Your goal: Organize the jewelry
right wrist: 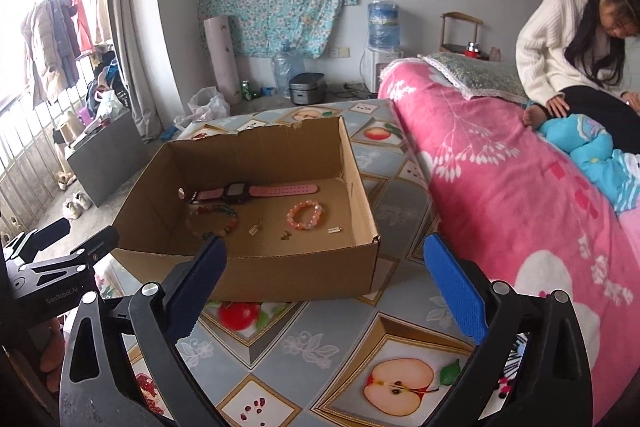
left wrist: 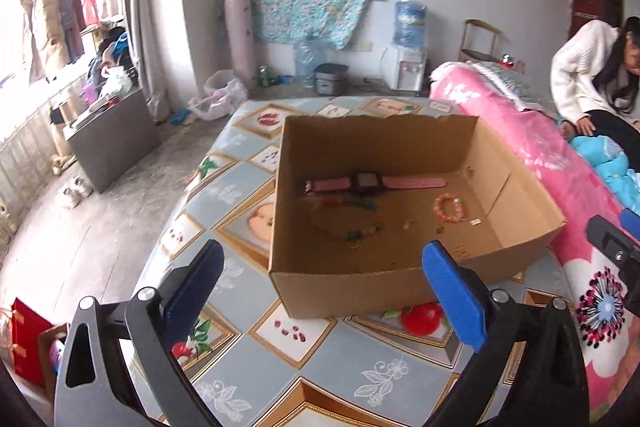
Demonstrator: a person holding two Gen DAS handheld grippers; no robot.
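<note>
An open cardboard box point(left wrist: 400, 287) point(right wrist: 288, 275) stands on the fruit-print tablecloth. Inside lie a pink-strapped watch point(left wrist: 372, 183) point(right wrist: 256, 191), a multicoloured bead necklace point(left wrist: 360, 227) point(right wrist: 216, 221), a pink bead bracelet point(left wrist: 450, 207) point(right wrist: 305, 215) and a few small charms point(right wrist: 256, 229). My left gripper point(left wrist: 324, 259) hovers in front of the box's near wall, jaws wide open and empty. My right gripper point(right wrist: 326, 255) is open and empty too, near the box's front right corner. The left gripper's body point(right wrist: 52, 267) shows at the left edge of the right wrist view.
A pink floral blanket point(right wrist: 500, 195) covers a bed right of the table, where a person in a white sweater point(right wrist: 552, 43) sits. A grey cabinet point(left wrist: 112, 147), shoes point(left wrist: 74, 191), a water dispenser point(left wrist: 404, 63) and a rice cooker point(right wrist: 306, 87) stand on the floor beyond.
</note>
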